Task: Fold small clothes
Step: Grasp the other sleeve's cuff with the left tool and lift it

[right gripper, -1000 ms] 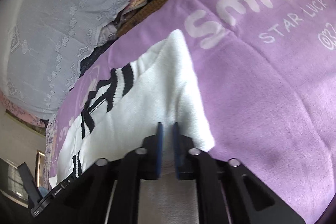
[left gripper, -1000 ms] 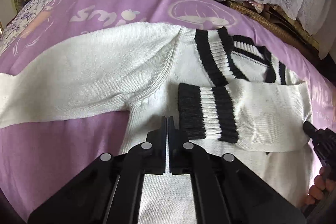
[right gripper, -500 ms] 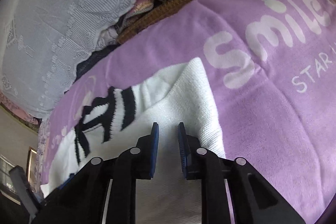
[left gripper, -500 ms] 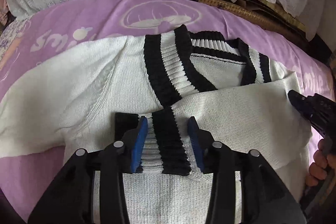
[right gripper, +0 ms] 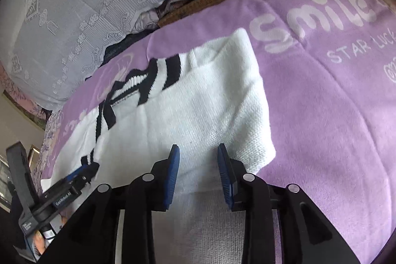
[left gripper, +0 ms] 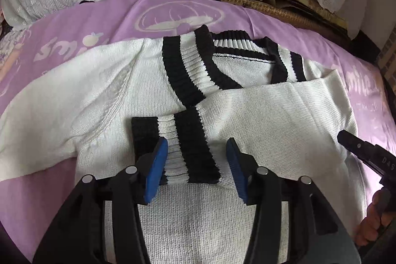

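Lying flat, sweater point(left gripper: 104, 100) points its collar point(left gripper: 188, 66) away.

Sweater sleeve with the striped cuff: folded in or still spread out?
Folded in. The sleeve lies across the sweater chest, its striped cuff resting mid-body between the open left gripper pads.

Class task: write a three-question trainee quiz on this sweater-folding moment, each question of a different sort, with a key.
1. True or false: the left gripper clamps the striped cuff.
2. Which sleeve of the white sweater lies folded across its chest? A the one with the striped cuff; B neither.
3. Fill in: the sweater lies on a ___ blanket.

Key: 1 false, its jaws have just been opening and straddle the cuff; 2 A; 3 purple.
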{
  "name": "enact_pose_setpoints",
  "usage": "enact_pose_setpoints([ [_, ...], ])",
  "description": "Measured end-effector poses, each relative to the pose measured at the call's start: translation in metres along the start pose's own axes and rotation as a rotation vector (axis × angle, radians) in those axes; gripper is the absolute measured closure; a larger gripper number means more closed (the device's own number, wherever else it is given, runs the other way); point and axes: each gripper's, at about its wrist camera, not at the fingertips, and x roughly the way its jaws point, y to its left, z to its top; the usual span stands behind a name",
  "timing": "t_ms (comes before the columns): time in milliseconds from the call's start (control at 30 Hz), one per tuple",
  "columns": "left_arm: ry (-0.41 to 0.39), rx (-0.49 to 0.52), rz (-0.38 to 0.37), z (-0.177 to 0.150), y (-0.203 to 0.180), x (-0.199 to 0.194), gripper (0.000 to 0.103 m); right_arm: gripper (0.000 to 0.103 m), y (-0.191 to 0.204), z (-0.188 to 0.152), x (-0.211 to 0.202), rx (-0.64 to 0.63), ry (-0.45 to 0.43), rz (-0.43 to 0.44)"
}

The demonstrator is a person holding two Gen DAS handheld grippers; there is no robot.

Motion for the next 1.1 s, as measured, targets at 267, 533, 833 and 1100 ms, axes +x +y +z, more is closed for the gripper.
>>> enact_pose_setpoints([
  [267, -0.076, -0.161, -0.015, -0.024, 0.06, -0.062, 0.043, 0.059, 0.014, -0.035, -0.059, 0.001, -0.103, 0.039],
  [533, -0.023, -0.459, 0.065, -0.079, 0.187, -0.081, 0.038, 0.056, 0.032, -0.063, -0.08, -0.011, -0.103, 0.098],
  [833, -0.097, -0.813, -0.087, -0.077, 0.265, -0.084, 0.039, 0.049, 0.06, -0.061, -0.09, -0.004, -0.127, 0.127],
  [1100, -0.208, -0.976, 0.048, -0.086, 0.312, -0.085, 0.063, 0.036, 0.104, -0.03, -0.056, -0.016, -0.121, 0.125],
])
